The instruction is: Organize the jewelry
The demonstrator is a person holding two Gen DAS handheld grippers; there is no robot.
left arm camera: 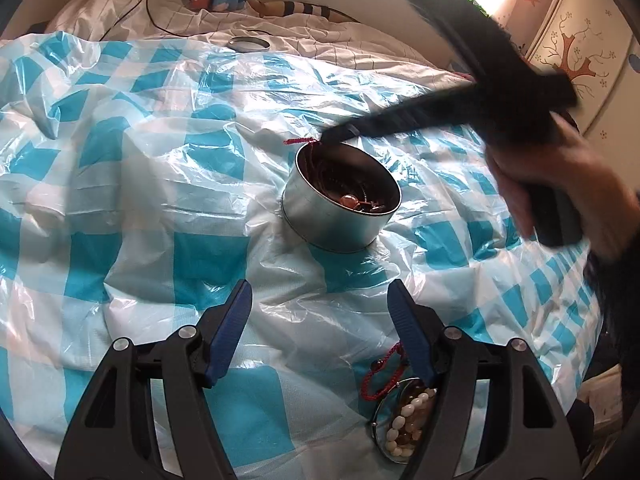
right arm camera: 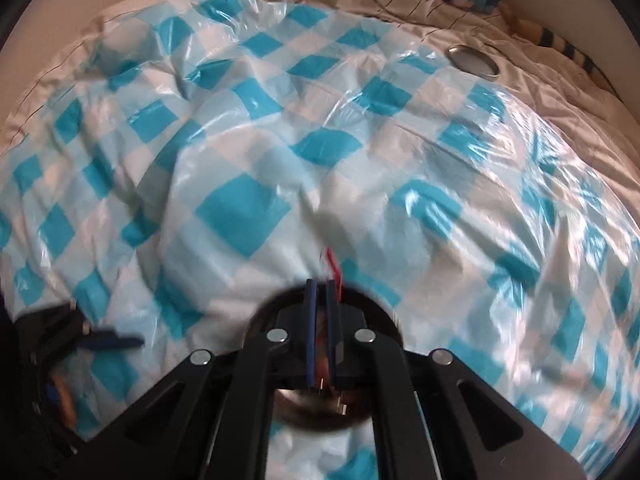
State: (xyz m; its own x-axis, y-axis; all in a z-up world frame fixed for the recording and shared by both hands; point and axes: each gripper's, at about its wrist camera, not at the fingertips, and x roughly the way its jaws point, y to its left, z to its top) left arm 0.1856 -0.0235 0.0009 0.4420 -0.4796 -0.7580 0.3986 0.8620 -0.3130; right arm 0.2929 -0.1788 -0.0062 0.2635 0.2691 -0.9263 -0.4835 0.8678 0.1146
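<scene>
A round metal tin [left arm camera: 340, 200] stands on the blue-checked plastic sheet [left arm camera: 140, 208], with dark jewelry inside. My right gripper [left arm camera: 334, 134] reaches from the right to the tin's far rim, where a red cord [left arm camera: 298, 141] hangs over. In the right wrist view my right gripper [right arm camera: 321, 284] is nearly shut with a red cord [right arm camera: 334, 266] at its tips, above the tin [right arm camera: 320, 412]. My left gripper [left arm camera: 320, 300] is open and empty, near the tin's front. A red string bracelet [left arm camera: 380, 376] and white beads [left arm camera: 404, 424] lie in a shallow dish under my right finger.
The tin's lid [left arm camera: 249, 43] lies at the far edge of the sheet, also seen in the right wrist view [right arm camera: 474, 62]. White bedding [left arm camera: 200, 8] and a black cable lie beyond. A painted cabinet [left arm camera: 580, 52] stands at the right.
</scene>
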